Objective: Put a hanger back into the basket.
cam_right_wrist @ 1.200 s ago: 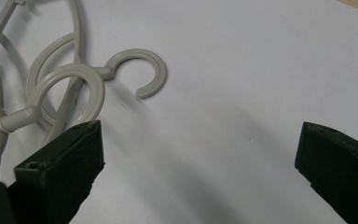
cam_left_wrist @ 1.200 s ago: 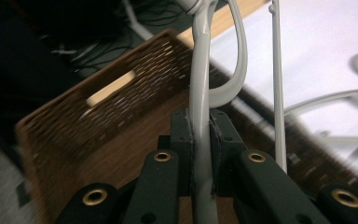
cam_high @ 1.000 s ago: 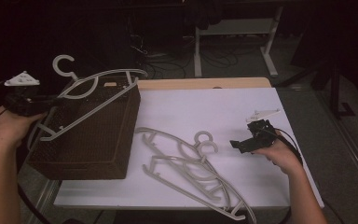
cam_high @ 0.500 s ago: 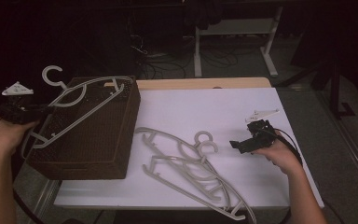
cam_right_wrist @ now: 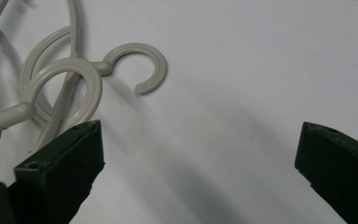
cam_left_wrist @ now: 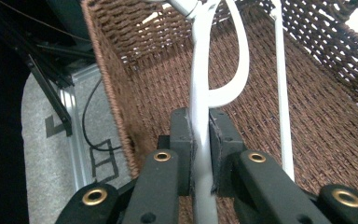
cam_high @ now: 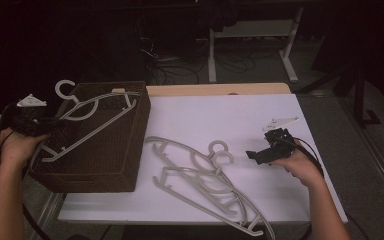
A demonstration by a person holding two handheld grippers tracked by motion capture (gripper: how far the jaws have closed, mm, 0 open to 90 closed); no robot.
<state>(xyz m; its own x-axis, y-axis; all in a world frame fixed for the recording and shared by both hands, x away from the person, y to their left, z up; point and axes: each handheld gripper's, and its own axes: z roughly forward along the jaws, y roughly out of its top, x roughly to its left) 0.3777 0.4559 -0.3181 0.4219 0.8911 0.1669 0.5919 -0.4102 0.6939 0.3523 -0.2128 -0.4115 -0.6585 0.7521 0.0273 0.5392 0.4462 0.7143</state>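
The left hand-held gripper [cam_high: 44,125] sits at the left edge of a brown wicker basket [cam_high: 105,165], at the end of a white plastic hanger [cam_high: 92,122] that lies slanted across the basket's open top. A pile of white hangers [cam_high: 200,182] lies on the white worktop [cam_high: 230,120]. The right hand-held gripper [cam_high: 256,155] rests on the worktop just beside the pile's hooks.

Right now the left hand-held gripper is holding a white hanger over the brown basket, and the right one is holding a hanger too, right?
Not quite. The right hand-held gripper holds nothing: the right gripper view shows its jaws wide apart over the white table, beside the loose hangers. The left hand-held gripper does grip a hanger over the basket.
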